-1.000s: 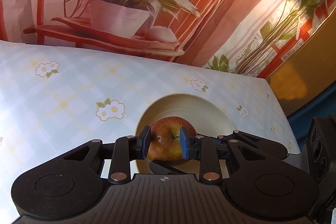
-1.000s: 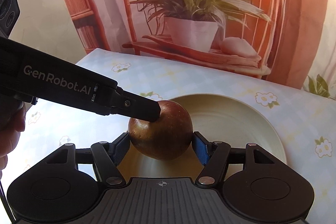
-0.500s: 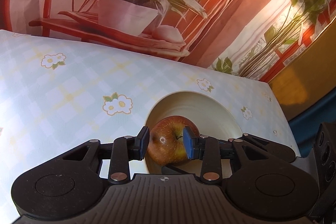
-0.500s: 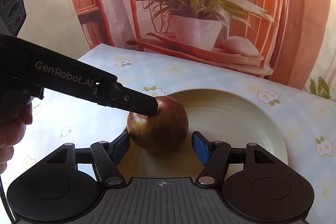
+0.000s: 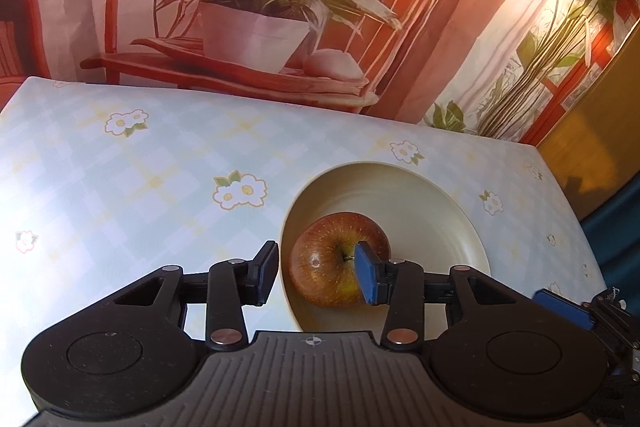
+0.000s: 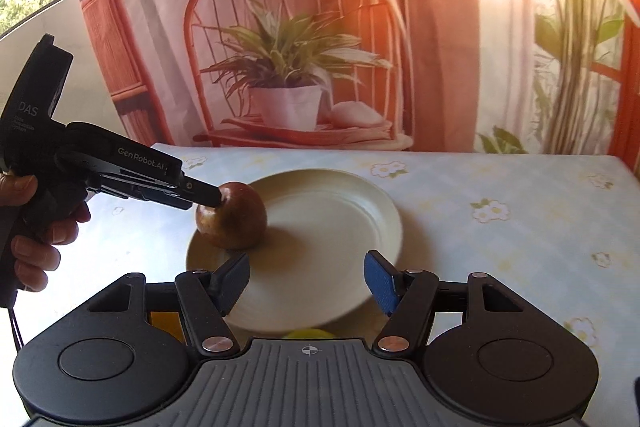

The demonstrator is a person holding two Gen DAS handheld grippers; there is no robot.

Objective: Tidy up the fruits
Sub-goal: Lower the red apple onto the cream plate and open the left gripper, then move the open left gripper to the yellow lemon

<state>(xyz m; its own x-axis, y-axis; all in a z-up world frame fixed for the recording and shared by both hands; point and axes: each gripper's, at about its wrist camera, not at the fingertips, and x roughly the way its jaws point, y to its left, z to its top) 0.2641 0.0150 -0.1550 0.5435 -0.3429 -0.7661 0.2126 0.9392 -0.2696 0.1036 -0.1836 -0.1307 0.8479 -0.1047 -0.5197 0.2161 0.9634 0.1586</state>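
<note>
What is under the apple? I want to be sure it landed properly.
The apple sits on the cream plate, near its rim, on the flowered tablecloth. The contact patch beneath it is hidden. The left gripper is opening around it.

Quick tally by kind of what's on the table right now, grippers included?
Apple: 1
Plate: 1
Yellow-green fruit, mostly hidden at the near edge of the right wrist view: 1
Grippers: 2, the left gripper with jaws opening around the apple, and the right gripper empty
Total: 5
</note>
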